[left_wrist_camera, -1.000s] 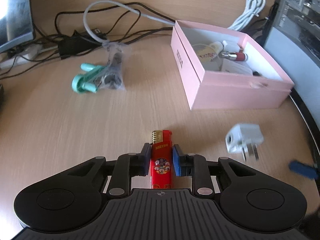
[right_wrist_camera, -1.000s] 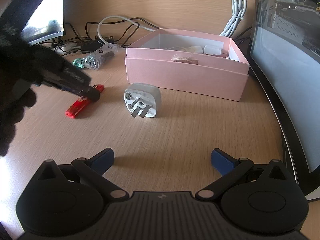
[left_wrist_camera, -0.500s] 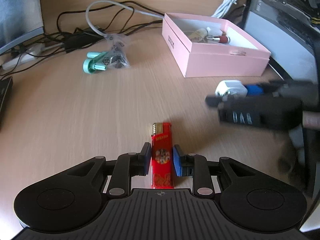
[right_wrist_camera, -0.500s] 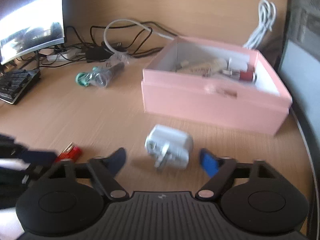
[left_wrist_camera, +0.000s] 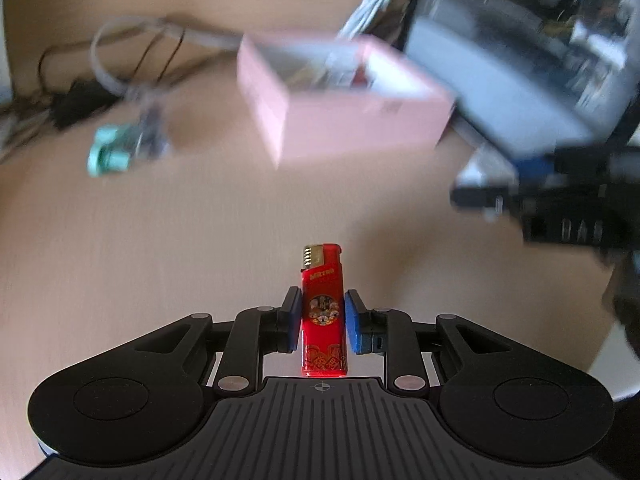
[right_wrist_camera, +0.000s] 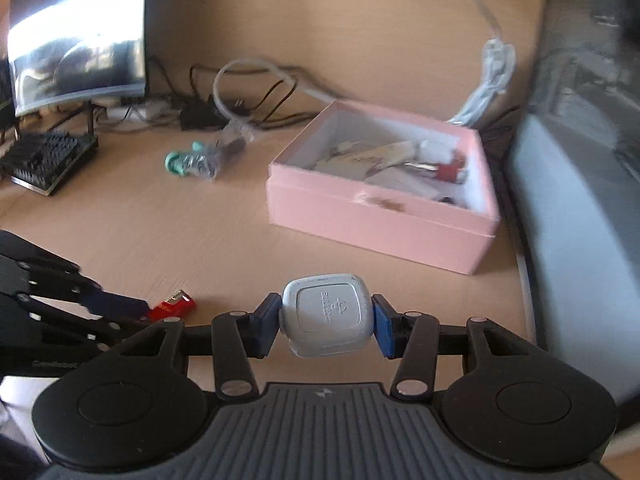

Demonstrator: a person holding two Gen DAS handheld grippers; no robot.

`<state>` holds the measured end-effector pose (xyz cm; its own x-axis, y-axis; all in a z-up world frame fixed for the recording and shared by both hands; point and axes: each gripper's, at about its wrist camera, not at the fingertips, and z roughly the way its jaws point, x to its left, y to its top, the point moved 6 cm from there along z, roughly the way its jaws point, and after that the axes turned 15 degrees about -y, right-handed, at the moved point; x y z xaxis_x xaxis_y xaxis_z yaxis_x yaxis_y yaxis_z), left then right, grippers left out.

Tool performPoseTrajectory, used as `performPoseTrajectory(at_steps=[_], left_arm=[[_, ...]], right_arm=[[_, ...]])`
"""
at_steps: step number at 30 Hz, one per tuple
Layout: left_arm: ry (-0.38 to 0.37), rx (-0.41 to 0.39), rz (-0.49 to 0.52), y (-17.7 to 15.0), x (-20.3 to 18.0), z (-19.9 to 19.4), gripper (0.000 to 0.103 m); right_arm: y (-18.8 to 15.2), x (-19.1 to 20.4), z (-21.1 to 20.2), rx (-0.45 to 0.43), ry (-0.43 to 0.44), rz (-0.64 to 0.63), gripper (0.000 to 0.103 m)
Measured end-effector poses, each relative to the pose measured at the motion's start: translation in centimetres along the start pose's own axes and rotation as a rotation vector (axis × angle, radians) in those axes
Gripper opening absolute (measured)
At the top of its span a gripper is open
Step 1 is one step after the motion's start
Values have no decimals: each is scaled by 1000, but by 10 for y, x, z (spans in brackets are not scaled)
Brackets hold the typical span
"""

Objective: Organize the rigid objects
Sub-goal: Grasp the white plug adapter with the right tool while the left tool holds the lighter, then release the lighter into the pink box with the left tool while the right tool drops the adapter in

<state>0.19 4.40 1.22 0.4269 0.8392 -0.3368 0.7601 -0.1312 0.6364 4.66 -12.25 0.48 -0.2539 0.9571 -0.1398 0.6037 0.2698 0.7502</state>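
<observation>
The left gripper (left_wrist_camera: 323,320) was clenched on a red lighter (left_wrist_camera: 323,312) with a gold top, pointing toward twelve o'clock. The right gripper (right_wrist_camera: 326,322) clamped a grey rounded plug adapter (right_wrist_camera: 326,314). The open pink box (right_wrist_camera: 380,224) sat at one o'clock on the wooden desk (right_wrist_camera: 180,232).

A light wooden desk (right_wrist_camera: 168,236) is carrying an open pink box (right_wrist_camera: 380,224), with a teal-ended bagged item (right_wrist_camera: 196,162) lying to the box's left and tangled cables (right_wrist_camera: 248,100) and a keyboard (right_wrist_camera: 44,160) sitting farther left.
</observation>
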Motion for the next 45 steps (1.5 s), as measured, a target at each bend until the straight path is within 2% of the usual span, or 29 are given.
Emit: performPoseTrajectory(at_steps=[2, 4, 7, 9, 12, 15, 19, 27, 31, 34, 39, 43, 45], left_arm=[[-51, -70, -14, 22, -5, -12, 26], [-81, -137, 17, 54, -12, -26, 26], [-75, -231, 114, 110, -26, -46, 26], [-75, -288, 141, 147, -35, -54, 26], [-65, -351, 185, 192, -46, -57, 26], [-36, -362, 212, 223, -49, -46, 26], [-24, -304, 174, 241, -40, -15, 26], [-29, -246, 92, 240, -22, 32, 27], [-13, -255, 63, 228, -9, 35, 27], [10, -259, 1, 214, 5, 31, 27], [45, -272, -136, 162, 24, 9, 27], [60, -171, -198, 99, 31, 7, 27], [71, -147, -246, 71, 35, 2, 27]], right_arm=[[1, -13, -11, 1, -9, 11, 48], [5, -24, -25, -44, -56, 12, 48], [13, -41, -42, -99, -101, 98, 48], [15, -47, -50, -121, -101, 157, 48], [13, -50, -55, -152, -116, 176, 48], [9, -53, -58, -170, -137, 189, 48], [-4, -60, -59, -161, -144, 229, 48], [-18, -66, -50, -124, -159, 234, 48], [-17, -61, -42, -110, -140, 213, 48], [-16, -55, -39, -120, -136, 174, 48], [-12, -53, -36, -135, -122, 146, 48], [-1, -45, -22, -122, -96, 106, 48], [10, -40, -17, -143, -92, 70, 48]])
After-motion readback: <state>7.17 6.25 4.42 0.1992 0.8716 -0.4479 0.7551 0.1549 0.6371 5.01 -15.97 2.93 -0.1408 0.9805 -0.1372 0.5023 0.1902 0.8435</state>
